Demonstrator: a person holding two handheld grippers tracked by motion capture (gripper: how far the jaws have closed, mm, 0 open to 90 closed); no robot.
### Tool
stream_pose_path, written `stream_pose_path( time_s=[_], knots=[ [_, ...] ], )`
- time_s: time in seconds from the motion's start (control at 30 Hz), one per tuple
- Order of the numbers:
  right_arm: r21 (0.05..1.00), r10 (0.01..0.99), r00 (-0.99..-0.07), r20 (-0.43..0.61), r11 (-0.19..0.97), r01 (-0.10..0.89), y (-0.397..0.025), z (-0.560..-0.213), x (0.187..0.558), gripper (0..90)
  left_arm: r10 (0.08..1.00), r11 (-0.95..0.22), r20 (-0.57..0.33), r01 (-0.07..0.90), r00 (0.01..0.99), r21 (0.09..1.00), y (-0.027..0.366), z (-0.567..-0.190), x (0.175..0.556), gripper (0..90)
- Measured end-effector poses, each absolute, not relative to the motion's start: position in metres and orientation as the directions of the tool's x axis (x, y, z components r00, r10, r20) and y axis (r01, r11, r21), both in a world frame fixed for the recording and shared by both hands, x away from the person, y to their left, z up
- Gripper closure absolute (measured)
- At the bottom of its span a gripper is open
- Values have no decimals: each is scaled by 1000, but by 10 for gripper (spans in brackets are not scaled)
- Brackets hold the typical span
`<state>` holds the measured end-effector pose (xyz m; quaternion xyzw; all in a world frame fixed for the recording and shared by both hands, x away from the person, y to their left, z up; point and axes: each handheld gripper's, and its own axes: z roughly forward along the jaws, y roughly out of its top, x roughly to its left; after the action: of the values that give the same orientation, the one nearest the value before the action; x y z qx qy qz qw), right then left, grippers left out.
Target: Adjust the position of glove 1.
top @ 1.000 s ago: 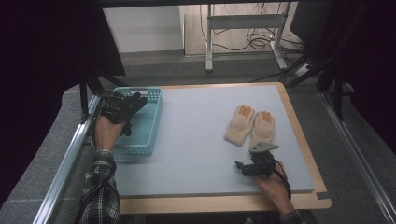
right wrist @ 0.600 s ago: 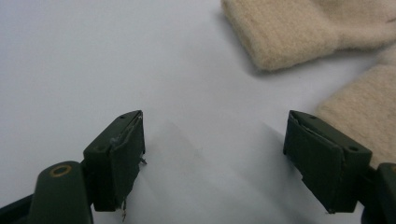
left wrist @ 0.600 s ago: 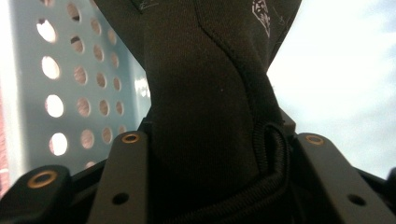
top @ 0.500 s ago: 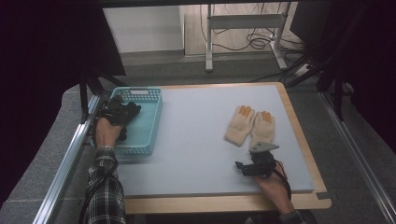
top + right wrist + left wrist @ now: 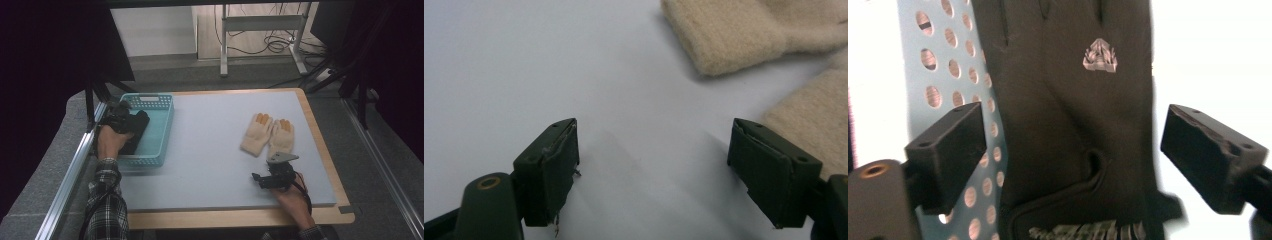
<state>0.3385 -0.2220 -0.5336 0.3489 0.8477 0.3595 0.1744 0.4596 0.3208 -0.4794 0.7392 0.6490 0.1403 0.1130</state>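
gloves into basket: item in hand, left side

right gripper point(image 5: 263, 178): near table edge, jaws wide, holding nothing, resting just short of the cream gloves point(image 5: 268, 135).
left gripper point(image 5: 1070, 155): jaws wide, straddling the black glove point(image 5: 1068, 100) without gripping it; glove lies partly in the teal basket point(image 5: 155, 135), by its left wall.
table point(image 5: 210, 150): grey mat.
handling note: likely a release. lift the left gripper straight up, jaws kept apart, so the fabric does not snag and drag out.
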Motion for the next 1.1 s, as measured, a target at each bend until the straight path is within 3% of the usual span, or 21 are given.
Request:
stream_pose_path(
  time_s=[0.5,1.1],
  knots=[
    [731,717,-696,-44,498,466,-222,-534,339,201,961,-130,-131,819,242,558,312,-447,438,34],
    [731,717,-696,-42,497,468,-222,-534,339,200,891,-260,-98,676,443,689,259,-422,412,0]
  ],
)
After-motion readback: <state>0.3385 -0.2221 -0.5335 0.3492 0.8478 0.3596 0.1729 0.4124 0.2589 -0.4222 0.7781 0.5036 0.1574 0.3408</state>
